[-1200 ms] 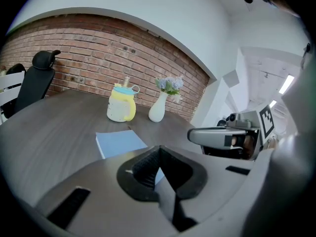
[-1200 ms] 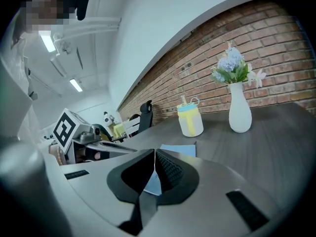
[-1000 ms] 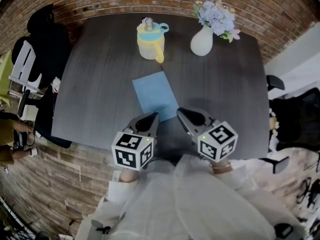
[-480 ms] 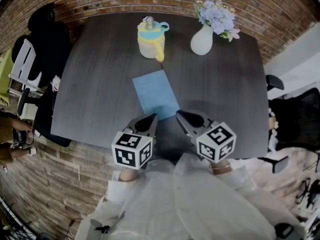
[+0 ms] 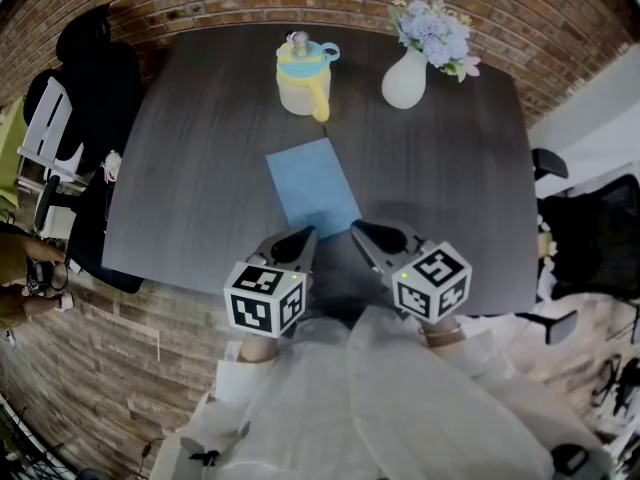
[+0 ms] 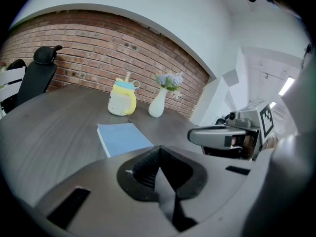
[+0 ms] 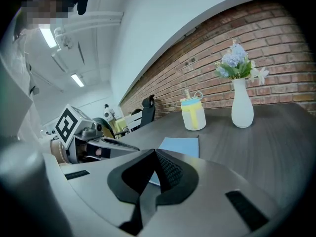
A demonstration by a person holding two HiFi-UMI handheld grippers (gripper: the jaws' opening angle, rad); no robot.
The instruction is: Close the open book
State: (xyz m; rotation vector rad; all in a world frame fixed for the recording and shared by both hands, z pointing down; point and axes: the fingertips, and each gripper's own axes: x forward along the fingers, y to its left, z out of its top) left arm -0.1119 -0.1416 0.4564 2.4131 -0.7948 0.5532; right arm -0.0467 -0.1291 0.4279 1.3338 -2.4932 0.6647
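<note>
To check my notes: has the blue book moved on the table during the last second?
No. The book keeps the same place just below the cup in the head view.

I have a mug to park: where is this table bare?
Bare: the table left of the blue book and yellow jug, and right of the book, nearer than the vase. Crowded: near edge, by the left tool and right tool.

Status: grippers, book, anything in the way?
Left gripper shut, empty; right gripper shut, empty. Blue book lies closed, flat on table. Yellow cup and vase stand beyond it, not blocking.
</note>
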